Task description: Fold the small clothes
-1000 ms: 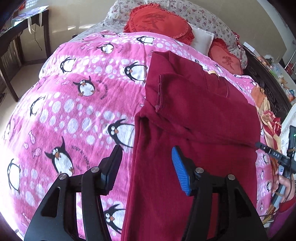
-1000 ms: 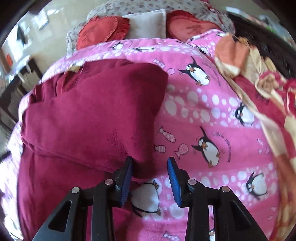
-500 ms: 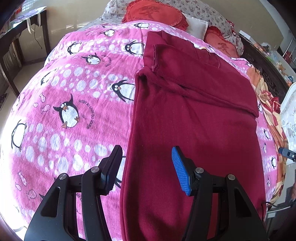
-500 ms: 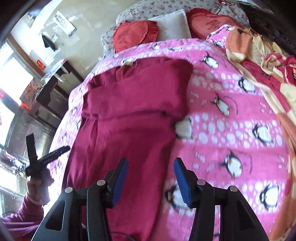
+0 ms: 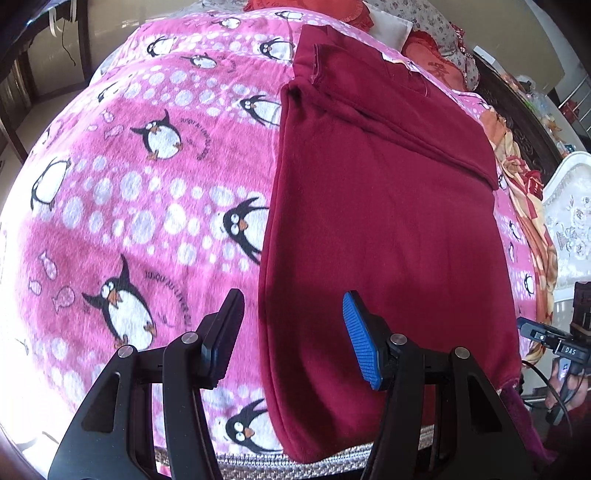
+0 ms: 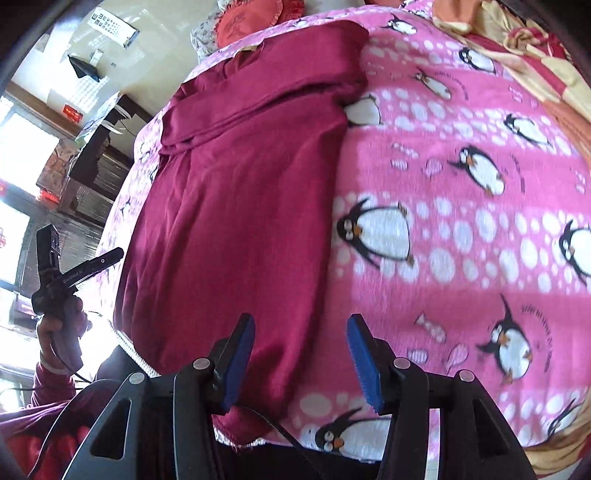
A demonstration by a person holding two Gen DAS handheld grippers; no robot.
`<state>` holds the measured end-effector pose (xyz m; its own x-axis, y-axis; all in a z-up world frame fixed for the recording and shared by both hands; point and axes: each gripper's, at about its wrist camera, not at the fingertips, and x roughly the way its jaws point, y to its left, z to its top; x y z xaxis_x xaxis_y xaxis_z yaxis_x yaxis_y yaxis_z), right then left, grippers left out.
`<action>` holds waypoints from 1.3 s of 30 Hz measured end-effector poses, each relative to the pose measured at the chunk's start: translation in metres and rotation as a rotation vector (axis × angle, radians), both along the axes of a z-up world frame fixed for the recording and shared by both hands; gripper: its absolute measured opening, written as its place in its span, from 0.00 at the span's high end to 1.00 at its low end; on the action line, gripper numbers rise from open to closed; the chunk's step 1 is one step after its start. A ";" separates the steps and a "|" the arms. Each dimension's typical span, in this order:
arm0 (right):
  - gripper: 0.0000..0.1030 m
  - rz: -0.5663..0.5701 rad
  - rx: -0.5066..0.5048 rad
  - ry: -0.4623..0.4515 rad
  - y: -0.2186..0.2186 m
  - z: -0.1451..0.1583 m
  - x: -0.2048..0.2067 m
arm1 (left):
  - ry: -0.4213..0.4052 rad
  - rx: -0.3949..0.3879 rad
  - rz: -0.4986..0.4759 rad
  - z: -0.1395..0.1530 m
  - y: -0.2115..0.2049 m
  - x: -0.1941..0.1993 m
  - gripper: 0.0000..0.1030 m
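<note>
A dark red garment [image 5: 380,206] lies lengthwise on a pink penguin blanket [image 5: 147,192], its far part folded over in layers. My left gripper [image 5: 291,332] hovers open above the garment's near left edge, nothing between its pads. In the right wrist view the same garment [image 6: 236,206] runs up the left half. My right gripper [image 6: 301,354] stands open over the garment's near right edge, holding nothing. The left gripper [image 6: 107,258] also shows at the far left there, in a hand.
Red cushions [image 5: 439,70] and a white pillow [image 5: 388,26] lie at the bed's head. An orange patterned quilt [image 6: 532,44] is bunched along the right side. A dark desk [image 6: 107,125] stands by the wall on the left. The bed's near edge [image 5: 295,461] is just below the grippers.
Both grippers have drawn back from the folded upper part toward the garment's near hem. The right gripper let go of the fold and its jaws stand wider.
</note>
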<state>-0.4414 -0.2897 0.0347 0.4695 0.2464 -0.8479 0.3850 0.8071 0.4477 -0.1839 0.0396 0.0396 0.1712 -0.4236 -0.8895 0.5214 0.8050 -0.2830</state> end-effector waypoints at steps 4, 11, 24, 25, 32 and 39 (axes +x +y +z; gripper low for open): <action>0.52 0.000 0.041 0.000 0.005 -0.006 -0.010 | 0.058 -0.004 -0.007 -0.007 0.013 -0.013 0.46; 0.48 -0.008 0.143 -0.045 0.009 -0.011 -0.021 | 0.134 -0.028 0.000 -0.017 0.022 -0.029 0.46; 0.48 0.025 0.368 -0.141 0.012 -0.029 -0.008 | 0.206 -0.083 0.021 -0.024 0.017 -0.027 0.29; 0.48 0.021 0.387 -0.148 0.012 -0.031 -0.008 | 0.205 -0.082 0.020 -0.023 0.015 -0.027 0.25; 0.49 0.034 0.420 -0.173 0.013 -0.034 -0.007 | 0.165 -0.001 -0.078 -0.022 -0.005 -0.034 0.21; 0.82 0.076 0.345 -0.193 0.019 -0.022 0.010 | 0.162 -0.007 -0.145 -0.018 -0.017 -0.030 0.87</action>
<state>-0.4311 -0.2705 0.0124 0.5814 0.5411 -0.6076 0.2128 0.6196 0.7555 -0.2142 0.0223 0.0220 -0.0367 -0.4395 -0.8975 0.5790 0.7226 -0.3776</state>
